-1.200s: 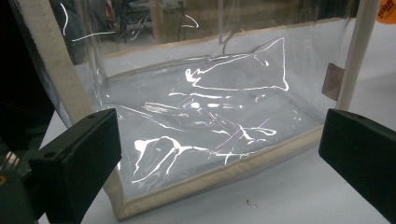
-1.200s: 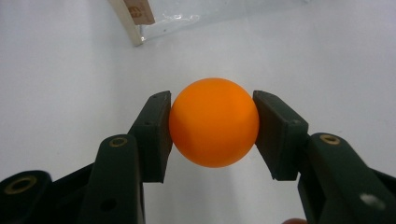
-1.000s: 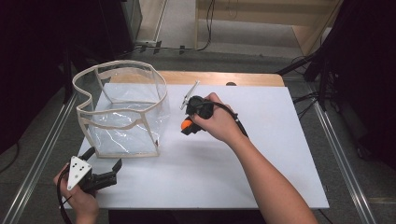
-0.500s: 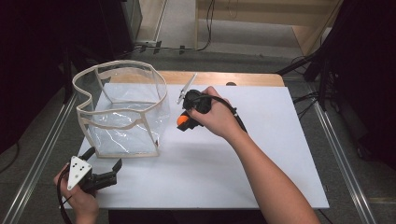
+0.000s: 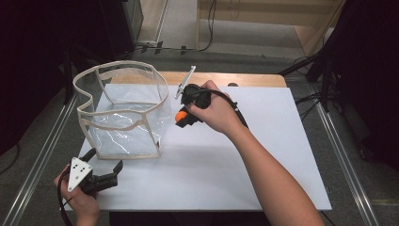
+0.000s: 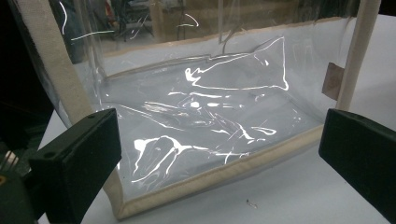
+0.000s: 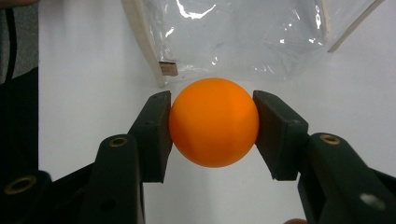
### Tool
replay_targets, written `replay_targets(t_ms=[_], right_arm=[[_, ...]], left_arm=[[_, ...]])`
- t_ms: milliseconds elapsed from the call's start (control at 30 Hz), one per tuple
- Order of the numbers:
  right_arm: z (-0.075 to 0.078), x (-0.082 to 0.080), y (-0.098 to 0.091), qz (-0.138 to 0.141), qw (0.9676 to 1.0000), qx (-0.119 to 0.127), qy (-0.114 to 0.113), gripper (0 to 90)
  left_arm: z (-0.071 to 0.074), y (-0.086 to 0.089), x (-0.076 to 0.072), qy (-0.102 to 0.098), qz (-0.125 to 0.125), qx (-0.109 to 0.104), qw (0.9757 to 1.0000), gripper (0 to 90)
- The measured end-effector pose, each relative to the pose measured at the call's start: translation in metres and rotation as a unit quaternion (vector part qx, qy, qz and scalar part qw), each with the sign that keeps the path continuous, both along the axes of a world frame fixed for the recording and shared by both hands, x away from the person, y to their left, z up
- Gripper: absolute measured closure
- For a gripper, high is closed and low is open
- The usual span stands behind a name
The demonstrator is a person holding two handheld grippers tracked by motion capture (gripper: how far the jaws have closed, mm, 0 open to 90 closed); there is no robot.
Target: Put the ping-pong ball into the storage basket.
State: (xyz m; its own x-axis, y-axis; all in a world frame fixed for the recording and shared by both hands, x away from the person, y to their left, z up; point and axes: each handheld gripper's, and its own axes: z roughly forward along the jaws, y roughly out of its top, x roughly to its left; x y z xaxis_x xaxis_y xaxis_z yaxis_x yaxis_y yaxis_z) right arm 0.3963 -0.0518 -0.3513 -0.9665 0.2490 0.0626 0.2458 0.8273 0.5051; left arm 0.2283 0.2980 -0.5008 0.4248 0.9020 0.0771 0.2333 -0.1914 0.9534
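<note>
Surface: white board (image 5: 244,160) on a wooden table.
Ball: I see an orange ball (image 7: 214,122) clamped between the right gripper (image 7: 212,135) jaws, just beside the bag.
Bag: clear bag (image 5: 124,115), cream trim, upright at left.
Left gripper (image 6: 219,154): jaws apart, facing the bag's near wall.
High view: ball mostly hidden; right gripper view shows the grip.

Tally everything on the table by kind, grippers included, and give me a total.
Clear plastic bag with beige trim: 1
Orange ball, clamped in the right gripper: 1
Handheld grippers, the left gripper being the second: 2
Total: 4
</note>
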Motion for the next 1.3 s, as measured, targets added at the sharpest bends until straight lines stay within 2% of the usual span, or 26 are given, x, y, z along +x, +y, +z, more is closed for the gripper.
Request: replay_targets(t_ms=[1300], right_arm=[[0.053,0.006,0.013,0.02,0.9997,-0.001,-0.016,47.6]], left_arm=[[0.0,0.0,0.0,0.0,0.0,-0.002,1.0,0.0]])
